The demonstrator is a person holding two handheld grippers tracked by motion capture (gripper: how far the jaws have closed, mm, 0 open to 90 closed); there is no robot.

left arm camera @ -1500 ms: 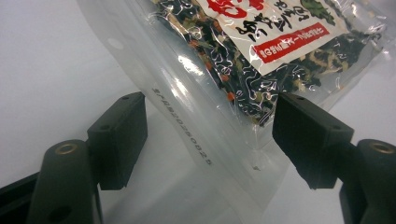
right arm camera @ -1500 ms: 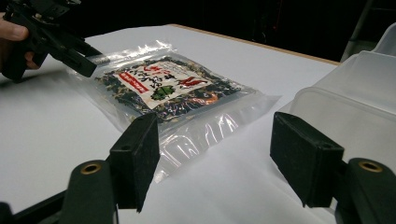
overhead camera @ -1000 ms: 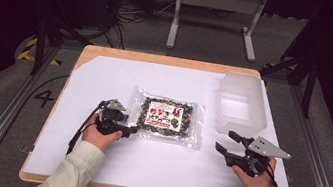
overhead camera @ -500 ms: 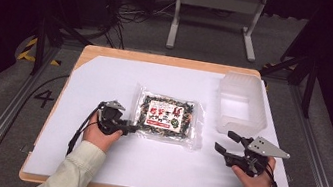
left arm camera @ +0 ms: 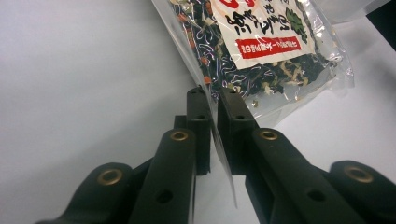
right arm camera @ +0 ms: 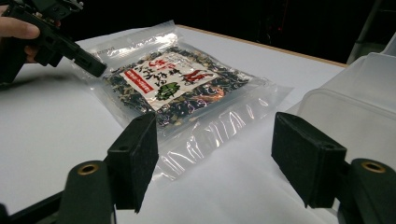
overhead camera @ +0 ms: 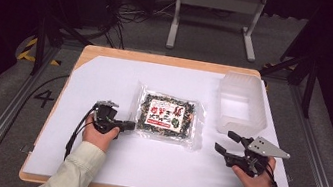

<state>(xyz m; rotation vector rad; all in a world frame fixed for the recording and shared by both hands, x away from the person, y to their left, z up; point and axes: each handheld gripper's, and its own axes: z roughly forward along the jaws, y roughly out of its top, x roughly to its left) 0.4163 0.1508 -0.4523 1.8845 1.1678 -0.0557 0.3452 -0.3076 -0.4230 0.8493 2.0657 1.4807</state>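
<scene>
A clear bag of dark dried food with a red and white label (overhead camera: 167,116) lies flat in the middle of the white table sheet. My left gripper (overhead camera: 131,126) sits at the bag's left edge. In the left gripper view its jaws have just been closing and now pinch the bag's clear edge (left arm camera: 212,95), with the bag (left arm camera: 261,42) stretching away ahead. My right gripper (overhead camera: 224,140) rests to the right of the bag, open and apart from it. In the right gripper view the bag (right arm camera: 173,84) lies beyond the gap between the open jaws (right arm camera: 215,135), and the left gripper (right arm camera: 93,65) shows at its far edge.
A translucent plastic container (overhead camera: 257,113) stands at the back right of the table, just beyond the right gripper, and shows as a container (right arm camera: 355,102) close on the right. The white sheet (overhead camera: 106,79) covers a wooden tabletop. Dark floor, cables and a metal stand lie behind.
The left gripper's jaws have closed onto the bag's left edge. Neither hand has shifted, and the right gripper stays open as before.
</scene>
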